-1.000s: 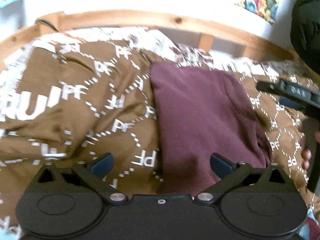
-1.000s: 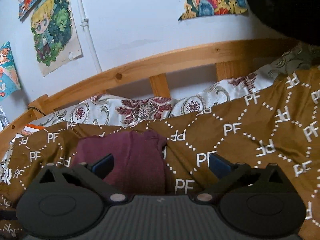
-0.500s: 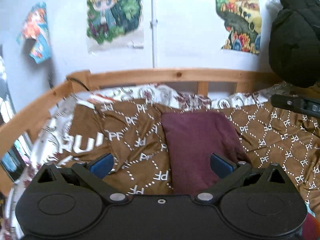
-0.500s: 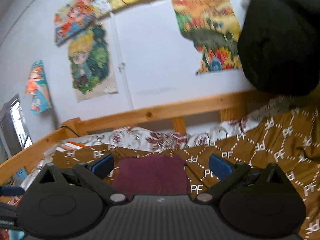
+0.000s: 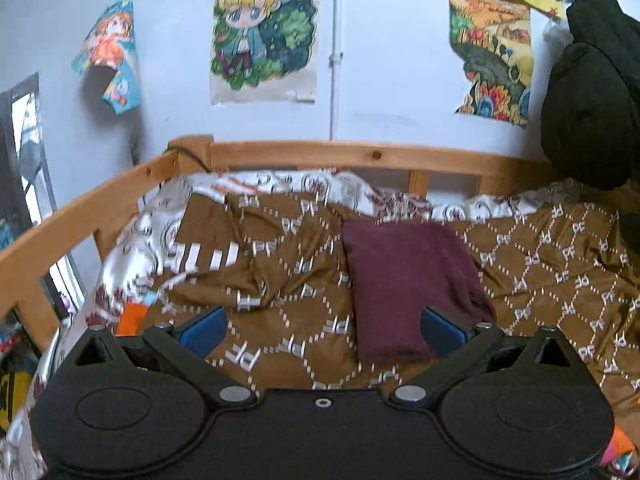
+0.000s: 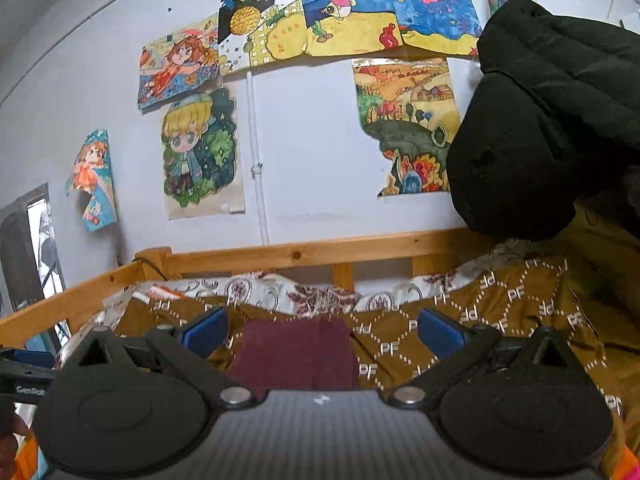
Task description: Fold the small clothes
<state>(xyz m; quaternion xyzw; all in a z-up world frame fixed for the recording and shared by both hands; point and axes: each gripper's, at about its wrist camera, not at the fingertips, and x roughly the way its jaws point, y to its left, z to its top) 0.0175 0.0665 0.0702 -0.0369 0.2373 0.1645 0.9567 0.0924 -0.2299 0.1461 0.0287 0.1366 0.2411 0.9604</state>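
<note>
My left tool (image 5: 322, 326) is spread wide with nothing between its blue pads (image 5: 204, 326). My right tool (image 6: 322, 330) gapes just as wide and grips nothing either. The folded maroon garment (image 5: 404, 280) lies flat on the brown patterned bedspread (image 5: 560, 264), centre-right in the left view and low in the middle of the right view. Behind it runs the wooden bed rail (image 6: 320, 250); drawings (image 6: 200, 152) cover the wall above.
</note>
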